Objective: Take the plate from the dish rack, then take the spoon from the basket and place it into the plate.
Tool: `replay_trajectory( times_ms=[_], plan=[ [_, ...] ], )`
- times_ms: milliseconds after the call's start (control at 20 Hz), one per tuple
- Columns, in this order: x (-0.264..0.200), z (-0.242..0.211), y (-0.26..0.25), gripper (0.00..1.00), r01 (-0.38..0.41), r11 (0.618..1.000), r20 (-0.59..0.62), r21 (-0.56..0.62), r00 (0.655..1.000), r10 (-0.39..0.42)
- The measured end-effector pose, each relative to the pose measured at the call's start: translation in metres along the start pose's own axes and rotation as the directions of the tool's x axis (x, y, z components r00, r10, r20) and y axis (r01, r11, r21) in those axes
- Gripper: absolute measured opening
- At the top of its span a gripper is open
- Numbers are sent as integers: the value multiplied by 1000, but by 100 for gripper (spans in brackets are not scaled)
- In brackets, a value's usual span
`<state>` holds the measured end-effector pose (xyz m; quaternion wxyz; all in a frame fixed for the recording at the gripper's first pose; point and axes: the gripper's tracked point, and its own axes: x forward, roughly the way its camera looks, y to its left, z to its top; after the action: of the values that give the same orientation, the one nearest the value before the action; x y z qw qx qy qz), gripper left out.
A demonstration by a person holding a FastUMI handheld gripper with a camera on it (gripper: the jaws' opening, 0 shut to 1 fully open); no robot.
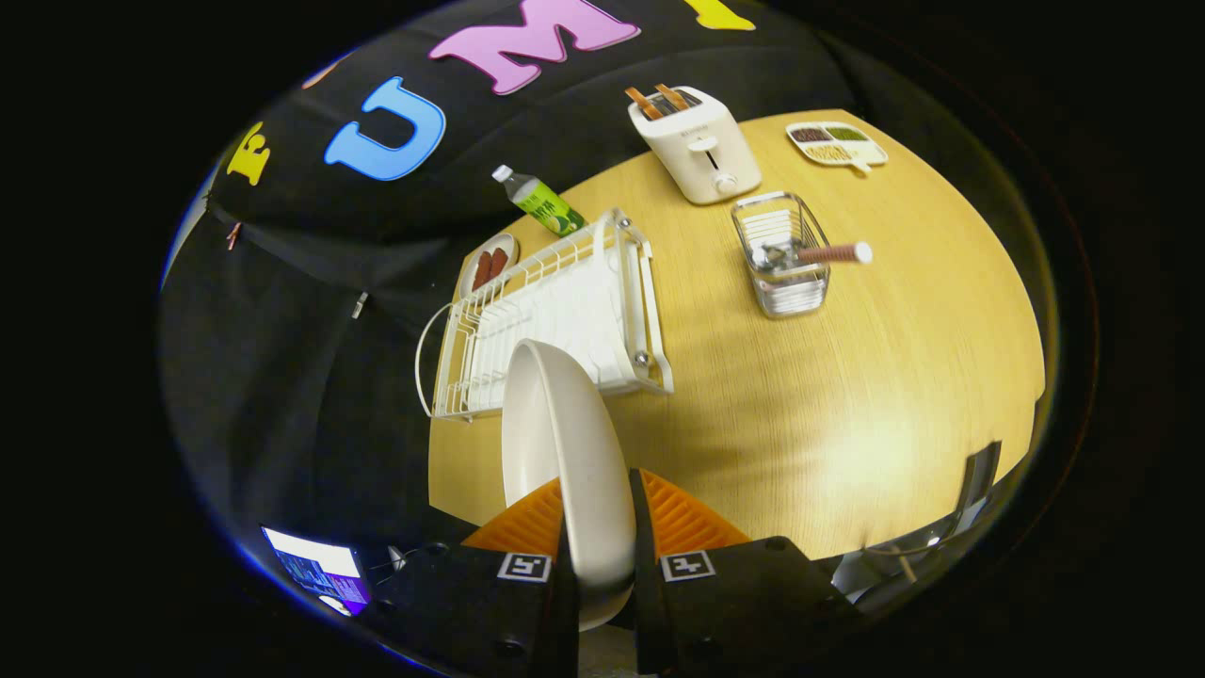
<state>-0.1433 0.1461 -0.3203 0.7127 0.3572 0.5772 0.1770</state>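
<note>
A cream plate (565, 443) stands on edge between my two fingers, and my gripper (599, 508) is shut on its rim, holding it up above the wooden table. Beyond the plate lies the white wire dish rack (555, 311), with no dishes in its slots. Further right, a clear wire-rimmed basket (783, 254) holds the spoon (828, 253), whose reddish handle with a white end sticks out over the basket's right rim.
A cream toaster (698, 143) with two slices stands behind the basket. A divided snack tray (836, 144) lies at the far right, a green bottle (542, 201) and a small plate of sausages (490, 266) behind the rack. The round wooden table (847, 395) spreads right of the plate.
</note>
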Motion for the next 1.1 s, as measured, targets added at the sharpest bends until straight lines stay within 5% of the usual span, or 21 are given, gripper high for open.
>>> replay_trajectory(
  times_ms=[450,750,1100],
  plan=[
    [58,-36,-94,28,90,990,-86,107,993,-81],
    [68,-33,-101,29,32,988,-79,153,997,-20],
    [71,-26,-124,40,119,981,-53,156,992,-112]
  ],
)
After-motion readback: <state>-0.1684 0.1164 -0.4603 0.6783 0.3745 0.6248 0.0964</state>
